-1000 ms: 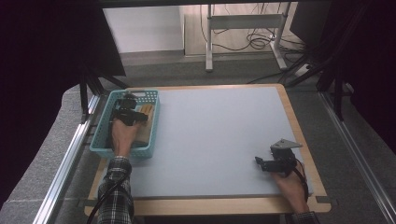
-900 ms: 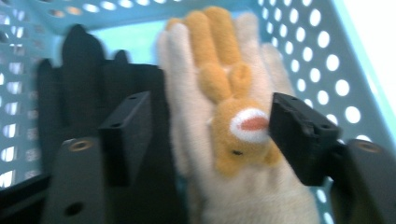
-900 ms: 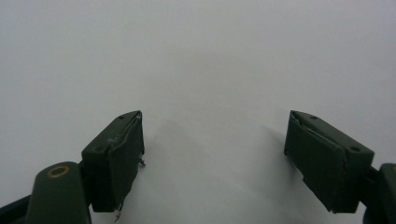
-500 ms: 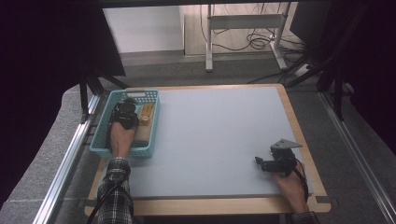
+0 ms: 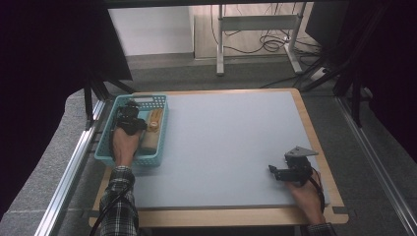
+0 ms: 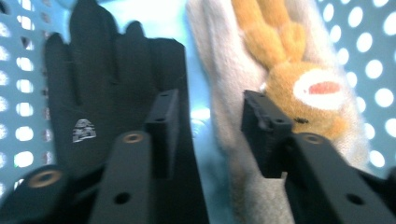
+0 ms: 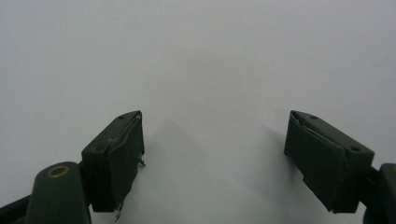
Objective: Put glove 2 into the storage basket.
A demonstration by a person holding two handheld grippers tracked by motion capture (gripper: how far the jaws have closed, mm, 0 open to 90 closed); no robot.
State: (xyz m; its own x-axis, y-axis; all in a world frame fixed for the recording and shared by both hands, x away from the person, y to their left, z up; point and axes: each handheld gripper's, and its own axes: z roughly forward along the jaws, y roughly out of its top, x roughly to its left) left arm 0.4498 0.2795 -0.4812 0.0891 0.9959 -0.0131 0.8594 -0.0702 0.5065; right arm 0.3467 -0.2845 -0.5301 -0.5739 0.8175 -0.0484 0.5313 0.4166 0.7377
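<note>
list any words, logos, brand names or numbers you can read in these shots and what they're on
No text can be read in any view.
Black glove in the teal basket: a small white printed mark near the cuff, too blurred to read as letters or a brand.
Beige plush toy beside it: a white patch with an orange-red oval, no lettering.
Grey table mat: no print.

Basket walls (image 5: 159, 129) hem the gloves, probably tightly; grey mat (image 5: 226, 142) lies open.
</note>
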